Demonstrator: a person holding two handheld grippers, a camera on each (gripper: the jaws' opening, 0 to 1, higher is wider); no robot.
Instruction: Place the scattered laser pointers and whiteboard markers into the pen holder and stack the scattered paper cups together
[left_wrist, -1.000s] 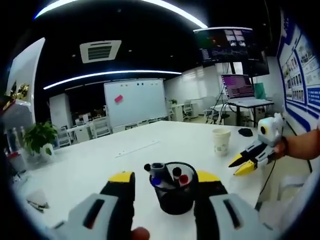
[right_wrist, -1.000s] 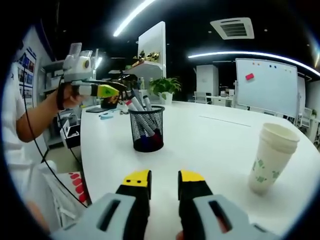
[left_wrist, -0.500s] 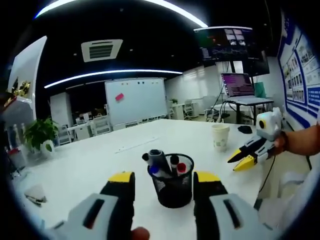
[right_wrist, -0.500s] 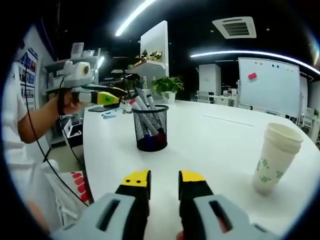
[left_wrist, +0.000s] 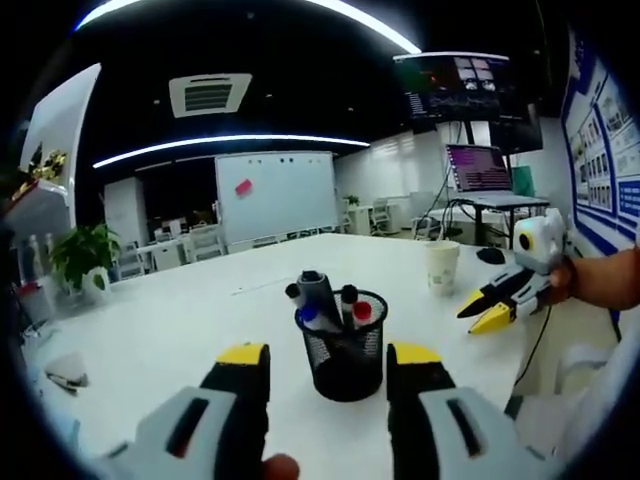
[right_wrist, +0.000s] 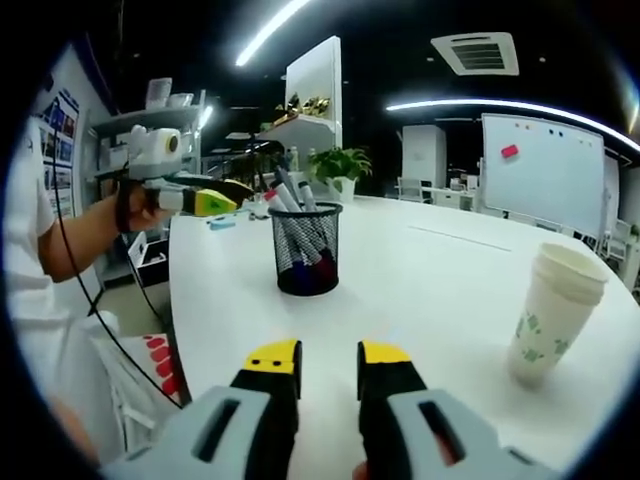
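Pen holder (left_wrist: 345, 350), markers inside, frame centre on counter (left_wrist: 170, 330) | stacked paper cups (right_wrist: 553, 315) right | left gripper (left_wrist: 328, 362) jaws apart, empty | right gripper (right_wrist: 328, 357) jaws slightly apart, empty

My left gripper (left_wrist: 328, 356) sits low in the left gripper view, its two yellow-tipped jaws spread well apart with nothing between them. In the right gripper view it (right_wrist: 213, 203) shows from the side, held level by a hand (right_wrist: 132, 208) with the forearm bent back toward the body. My right gripper (right_wrist: 328, 357) has its jaws nearly together — a narrow gap, nothing held. From the left gripper view it (left_wrist: 487, 308) points inward, jaws slightly parted, wrist (left_wrist: 572, 286) behind it.
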